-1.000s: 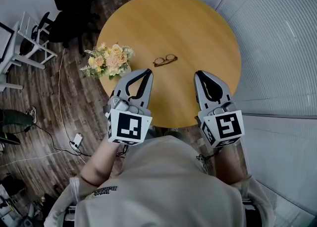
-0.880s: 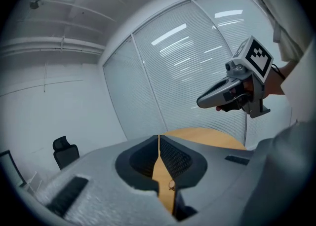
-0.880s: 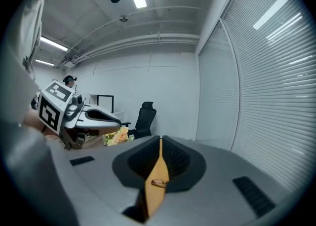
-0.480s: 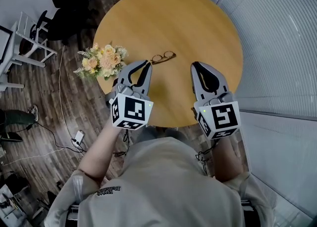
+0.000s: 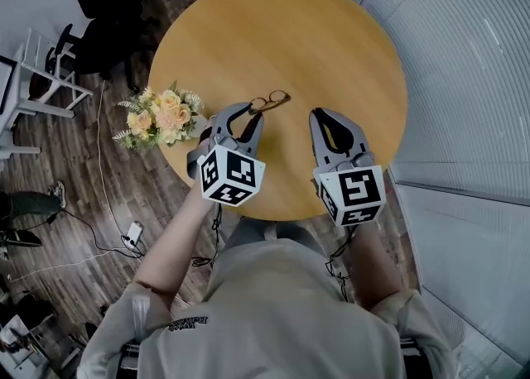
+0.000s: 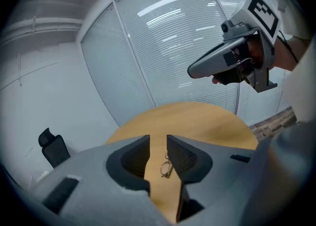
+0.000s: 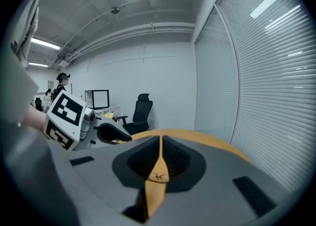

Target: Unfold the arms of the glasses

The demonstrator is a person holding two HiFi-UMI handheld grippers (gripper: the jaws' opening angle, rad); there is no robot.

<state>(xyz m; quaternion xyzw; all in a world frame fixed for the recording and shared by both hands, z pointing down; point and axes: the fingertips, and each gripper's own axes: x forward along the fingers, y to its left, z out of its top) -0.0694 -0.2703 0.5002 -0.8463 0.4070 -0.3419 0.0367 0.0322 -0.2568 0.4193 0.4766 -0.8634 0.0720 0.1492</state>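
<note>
Glasses point(image 5: 272, 102) lie crosswise on the table point(image 5: 331, 46), just ahead-right of the left gripper point(image 5: 245, 114), whose fingers are narrowly apart and empty. The right gripper point(image 5: 330, 119), fingers pinched together, sits farther off.

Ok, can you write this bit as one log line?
step: pre-grasp | left gripper: open, empty, aimed at glasses | right gripper: jaws nearly together, empty | glasses: on table, untouched

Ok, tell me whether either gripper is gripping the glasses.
No, the glasses lie on the table ahead of the left gripper and the right gripper, between neither one's jaws.
</note>
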